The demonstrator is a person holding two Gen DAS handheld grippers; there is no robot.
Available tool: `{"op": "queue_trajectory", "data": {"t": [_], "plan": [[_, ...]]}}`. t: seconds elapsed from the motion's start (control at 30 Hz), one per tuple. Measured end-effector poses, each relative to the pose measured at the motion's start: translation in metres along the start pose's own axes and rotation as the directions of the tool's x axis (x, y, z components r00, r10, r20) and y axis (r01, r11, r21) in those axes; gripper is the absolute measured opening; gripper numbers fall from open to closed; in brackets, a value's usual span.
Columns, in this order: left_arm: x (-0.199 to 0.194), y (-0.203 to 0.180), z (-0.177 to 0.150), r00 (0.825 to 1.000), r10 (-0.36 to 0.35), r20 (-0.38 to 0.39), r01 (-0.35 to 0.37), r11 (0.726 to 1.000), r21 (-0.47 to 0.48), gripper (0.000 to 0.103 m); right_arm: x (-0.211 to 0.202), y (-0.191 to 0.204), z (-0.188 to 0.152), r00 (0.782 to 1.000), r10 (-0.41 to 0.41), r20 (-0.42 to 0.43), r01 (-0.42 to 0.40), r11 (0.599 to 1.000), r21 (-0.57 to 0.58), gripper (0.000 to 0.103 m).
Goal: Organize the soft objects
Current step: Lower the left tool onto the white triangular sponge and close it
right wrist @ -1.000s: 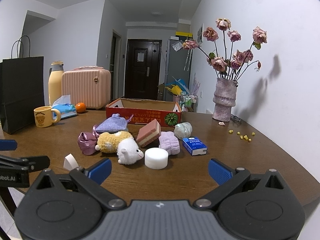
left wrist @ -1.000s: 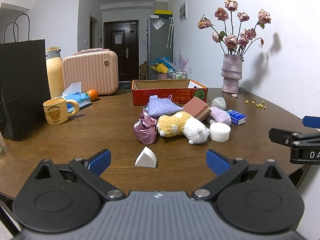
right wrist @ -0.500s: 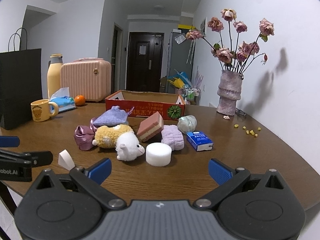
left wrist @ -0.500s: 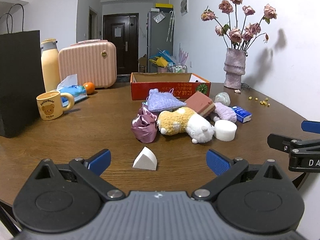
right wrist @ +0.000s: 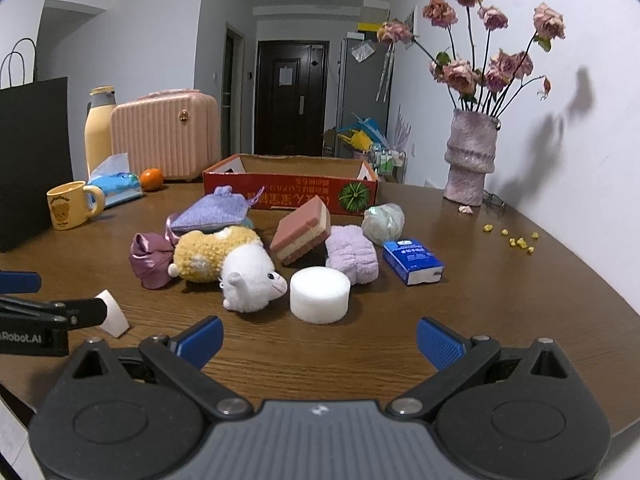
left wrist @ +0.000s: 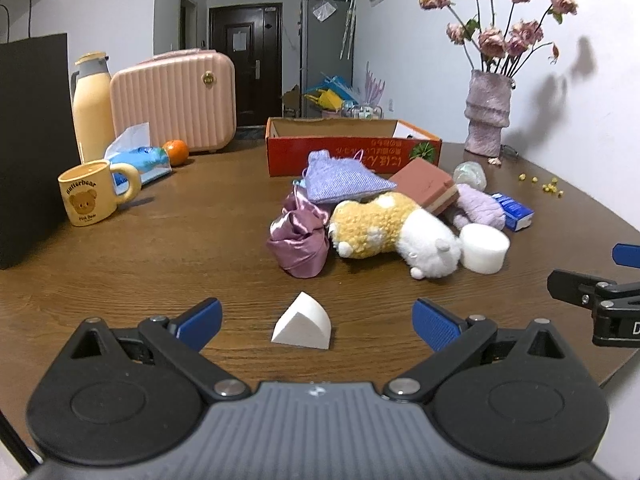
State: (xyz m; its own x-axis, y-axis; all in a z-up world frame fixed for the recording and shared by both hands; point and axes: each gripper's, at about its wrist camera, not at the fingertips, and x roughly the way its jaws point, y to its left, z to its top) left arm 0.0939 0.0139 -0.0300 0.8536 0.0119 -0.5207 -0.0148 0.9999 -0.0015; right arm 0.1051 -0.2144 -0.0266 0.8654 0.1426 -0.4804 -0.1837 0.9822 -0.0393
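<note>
White wedge sponge [left wrist: 302,323], white foam cylinder [right wrist: 319,295], yellow-and-white plush [right wrist: 228,261], shiny mauve satin pouch [left wrist: 299,236], lilac knit pouch [left wrist: 343,178], pink-and-cream layered sponge [right wrist: 302,229], red cardboard box [right wrist: 290,185], brown wood-grain table [left wrist: 160,248].

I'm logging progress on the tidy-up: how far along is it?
Nothing looks sorted yet: the red box shows nothing inside from here. The left hand-held gripper is open around the white wedge sponge; the right hand-held gripper is open, empty. The plush toy and the rest remain piled.

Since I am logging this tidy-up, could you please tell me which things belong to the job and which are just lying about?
Job: white wedge sponge, plush toy, satin pouch, foam cylinder, red box.
Lying about: mug, vase, orange, suitcase.
</note>
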Motion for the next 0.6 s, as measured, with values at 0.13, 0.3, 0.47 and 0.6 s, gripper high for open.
{"op": "queue_trajectory", "data": {"t": [0.13,0.3,0.47,0.6], "plan": [[0.017,0.002,0.000,1.000,0.006,-0.026,-0.006,1.000,0.002,0.102,0.018,0.000,0.000,1.000,0.003,-0.027,-0.003,1.000,0.004,0.103],[0.037,0.004,-0.002,0.998,0.001,-0.056,-0.001,1.000,0.007,0.089,0.038,0.001,0.001,0.998,0.010,-0.058,-0.010,1.000,0.008,0.103],[0.055,0.007,-0.004,0.995,-0.003,-0.100,0.003,1.000,0.006,0.075,0.053,0.003,0.001,0.996,0.018,-0.082,-0.018,1.000,0.010,0.103],[0.064,0.010,-0.006,0.991,-0.019,-0.130,0.019,1.000,-0.001,0.047,0.060,0.005,0.002,0.996,0.024,-0.091,-0.023,1.000,0.011,0.103]]}}
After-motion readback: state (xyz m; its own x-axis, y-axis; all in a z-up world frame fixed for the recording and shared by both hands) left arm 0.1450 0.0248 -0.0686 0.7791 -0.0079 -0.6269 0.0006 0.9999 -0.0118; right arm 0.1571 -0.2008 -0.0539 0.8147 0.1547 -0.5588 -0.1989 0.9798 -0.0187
